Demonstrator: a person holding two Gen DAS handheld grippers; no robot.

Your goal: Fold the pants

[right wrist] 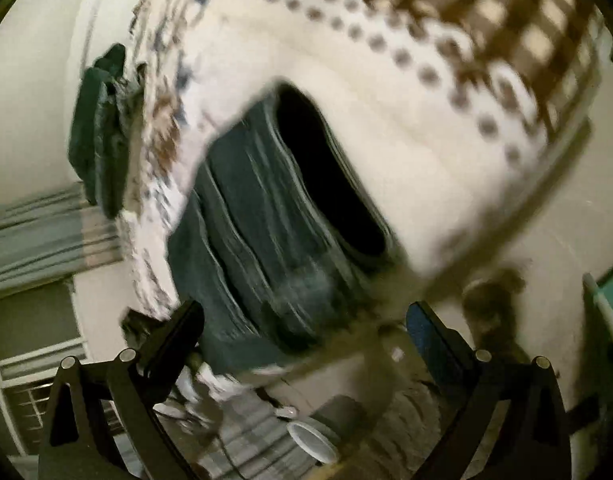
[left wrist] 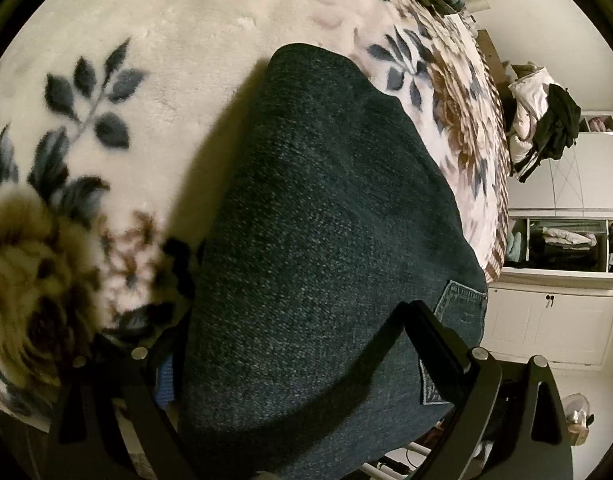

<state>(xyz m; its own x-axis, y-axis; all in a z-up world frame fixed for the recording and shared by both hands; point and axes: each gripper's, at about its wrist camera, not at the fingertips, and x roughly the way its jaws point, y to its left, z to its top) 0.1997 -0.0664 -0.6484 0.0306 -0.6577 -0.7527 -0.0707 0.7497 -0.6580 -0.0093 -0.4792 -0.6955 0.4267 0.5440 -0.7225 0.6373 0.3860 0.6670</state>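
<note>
Denim fills the space between the fingers of the left claw (left wrist: 294, 332), which stands wide with the jeans (left wrist: 326, 208) lying between and partly over its fingers; I cannot tell whether it presses on them or merely straddles them. A back pocket (left wrist: 462, 304) sits just beside its right finger. Ahead of this claw the jeans run out as a folded, flat dark slab on the floral blanket (left wrist: 166, 40), ending in a rounded fold. Farther off, past the bed edge, are white cupboards (left wrist: 554, 320) and a heap of clothes (left wrist: 546, 128).

The right claw (right wrist: 306, 320) is also spread wide and holds nothing; the picture is motion-blurred. Just ahead of it the jeans (right wrist: 266, 220) show stacked layered edges.

Judging by those layers, the folding looks nearly finished. The next move probably calls for flattening or squaring the bundle.
</note>
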